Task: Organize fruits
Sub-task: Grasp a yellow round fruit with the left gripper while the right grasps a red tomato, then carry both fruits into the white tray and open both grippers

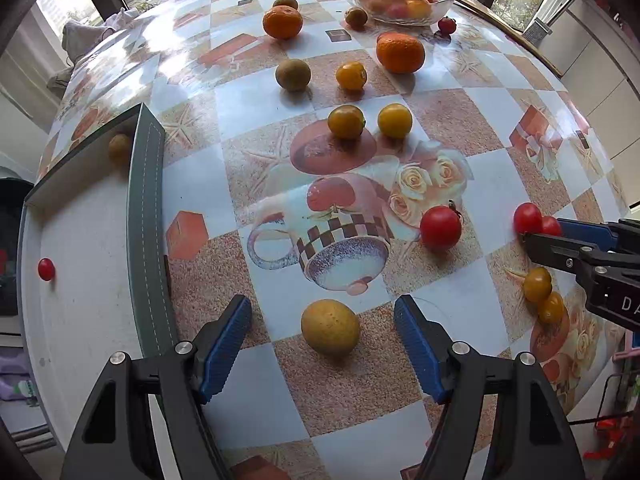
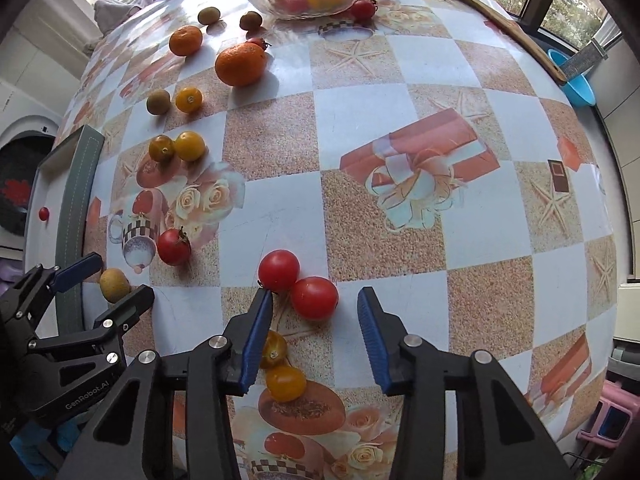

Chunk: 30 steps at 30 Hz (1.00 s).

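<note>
Presently both grippers are at the approach stage: left gripper [image 1: 323, 346] spread wide around a dull yellow-brown round fruit [image 1: 330, 327] beside the green-rimmed white tray [image 1: 145, 208]; right gripper [image 2: 316, 338] likewise wide, empty, nearing a glossy red tomato [image 2: 314, 298]. Next move, judged: close, lift.

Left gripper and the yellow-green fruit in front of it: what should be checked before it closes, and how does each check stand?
1. Left gripper open: ok.
2. Yellow-green fruit lies between the fingers: ok.
3. Fingertips low enough to grip it: cannot tell.
4. Tray wall apart from the left finger: ok.
5. Right gripper apart from this fruit, open at the two red tomatoes: ok.
6. Tray has room: ok, only a small red tomato and one brownish fruit visible inside.
</note>
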{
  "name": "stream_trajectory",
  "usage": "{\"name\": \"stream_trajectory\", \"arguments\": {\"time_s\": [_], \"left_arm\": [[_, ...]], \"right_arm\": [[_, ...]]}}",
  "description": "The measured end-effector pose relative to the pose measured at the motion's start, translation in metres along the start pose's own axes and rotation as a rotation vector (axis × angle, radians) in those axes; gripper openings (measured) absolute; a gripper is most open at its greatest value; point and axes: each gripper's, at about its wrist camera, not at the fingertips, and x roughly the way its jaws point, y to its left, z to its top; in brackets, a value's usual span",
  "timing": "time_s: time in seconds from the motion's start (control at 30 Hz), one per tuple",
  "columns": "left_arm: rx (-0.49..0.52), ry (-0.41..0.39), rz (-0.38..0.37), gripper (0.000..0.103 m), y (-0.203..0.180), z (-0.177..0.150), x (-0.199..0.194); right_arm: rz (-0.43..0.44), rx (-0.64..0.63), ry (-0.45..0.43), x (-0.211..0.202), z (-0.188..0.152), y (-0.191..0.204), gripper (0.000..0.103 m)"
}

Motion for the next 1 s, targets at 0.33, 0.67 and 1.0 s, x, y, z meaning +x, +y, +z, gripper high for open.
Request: {"name": "stream_trajectory", "arguments": {"time_s": [0.33, 0.67, 1.0], "left_arm": [[-0.025, -0.019, -0.094, 0.028, 0.006, 0.003, -0.010], [-0.053, -0.058, -0.128, 0.028, 0.023, 0.010, -0.039], [-0.121, -0.115, -0.118, 0.028, 0.057, 0.006, -0.061]], "right_arm": [[0.035, 0.050, -0.001, -0.006, -0.003, -0.004, 0.025], [0.081, 0.057, -0.037, -0.025, 0.008, 0.008, 0.025], [0.105, -0.002, -0.056, -0.032, 0.025, 0.042, 0.025]]}}
